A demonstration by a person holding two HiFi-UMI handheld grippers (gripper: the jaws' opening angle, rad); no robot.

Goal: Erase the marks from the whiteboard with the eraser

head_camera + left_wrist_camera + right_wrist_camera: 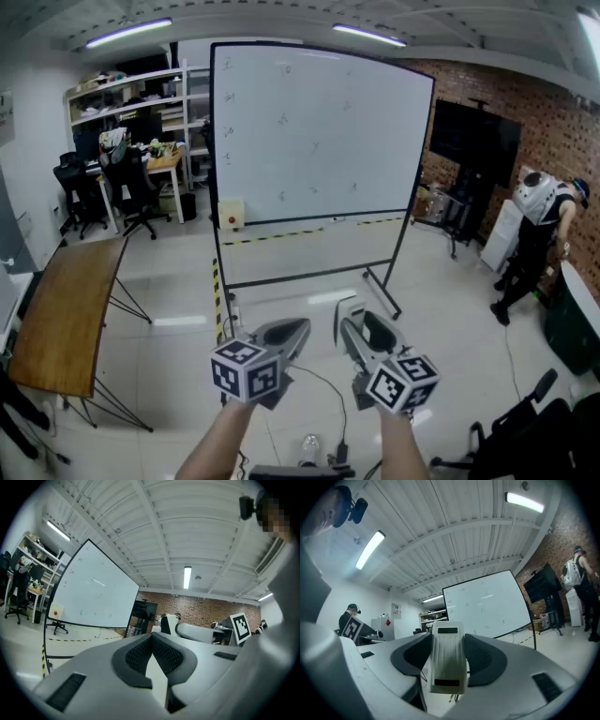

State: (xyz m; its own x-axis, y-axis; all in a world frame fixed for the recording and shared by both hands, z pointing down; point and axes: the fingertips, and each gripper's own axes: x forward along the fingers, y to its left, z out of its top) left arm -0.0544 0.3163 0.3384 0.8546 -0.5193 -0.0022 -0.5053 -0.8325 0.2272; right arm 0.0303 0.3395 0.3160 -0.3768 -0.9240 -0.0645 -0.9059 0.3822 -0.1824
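The whiteboard stands on a wheeled frame a few steps ahead, with several small dark marks scattered over it. It also shows in the left gripper view and the right gripper view. My right gripper is low in the head view, shut on a white eraser, whose end pokes out above the jaws. My left gripper is beside it, shut with nothing in it; its dark pads touch. Both grippers are well short of the board.
A wooden folding table stands at the left. A person bends over at the right, near a black screen. Desks and office chairs fill the back left. Yellow-black tape and a cable cross the floor.
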